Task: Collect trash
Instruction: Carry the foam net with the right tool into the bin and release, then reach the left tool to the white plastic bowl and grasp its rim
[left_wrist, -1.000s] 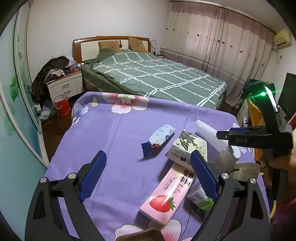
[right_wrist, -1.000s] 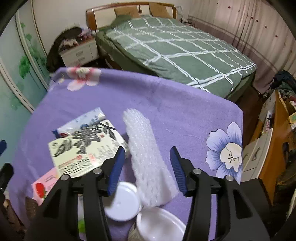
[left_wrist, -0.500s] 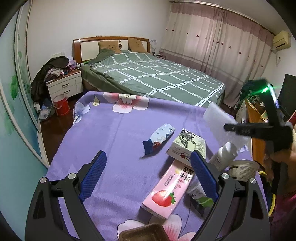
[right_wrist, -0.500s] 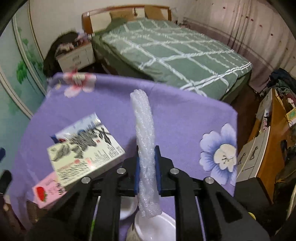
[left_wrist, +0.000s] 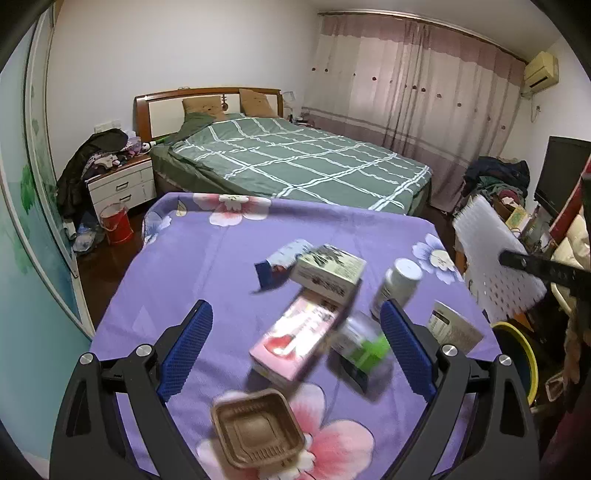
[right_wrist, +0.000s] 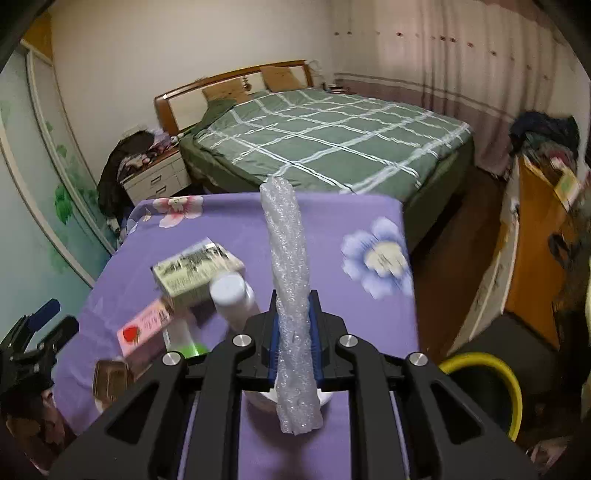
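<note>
The right gripper (right_wrist: 293, 332) had its jaws drawn narrow, pinching a sheet of bubble wrap (right_wrist: 290, 280) edge-on between the blue pads; the sheet stood up toward twelve o'clock and hung out below the jaws toward six. In the left wrist view the same bubble wrap (left_wrist: 495, 258) showed broadside at three o'clock, lifted clear of the surface, above a yellow-rimmed bin (left_wrist: 517, 354) on the floor.

The left gripper (left_wrist: 295, 347) held nothing: its jaws stood wide, hovering over the litter without touching any of it.

The surface (left_wrist: 207, 266) wore a purple cloth printed with flowers. On it, near the centre of the left view, lay a pink strawberry carton (left_wrist: 295, 336), with a green-and-white box (left_wrist: 328, 273) leaning on its far end and a blue-ended wrapper (left_wrist: 280, 262) just beside that at eleven o'clock. A white bottle (left_wrist: 397, 291) lay at two o'clock, a green-capped container (left_wrist: 362, 341) beside the carton, a paper cup (left_wrist: 452, 328) toward three, and a brown plastic tray (left_wrist: 256, 430) at six; several were blurred.

Beyond the surface stood a bed (left_wrist: 291, 162) with a green checked cover, a white nightstand (left_wrist: 120, 184) heaped with clothes at ten o'clock, a red bucket (left_wrist: 118, 225) below it, and pink curtains (left_wrist: 413, 103) at one.
</note>
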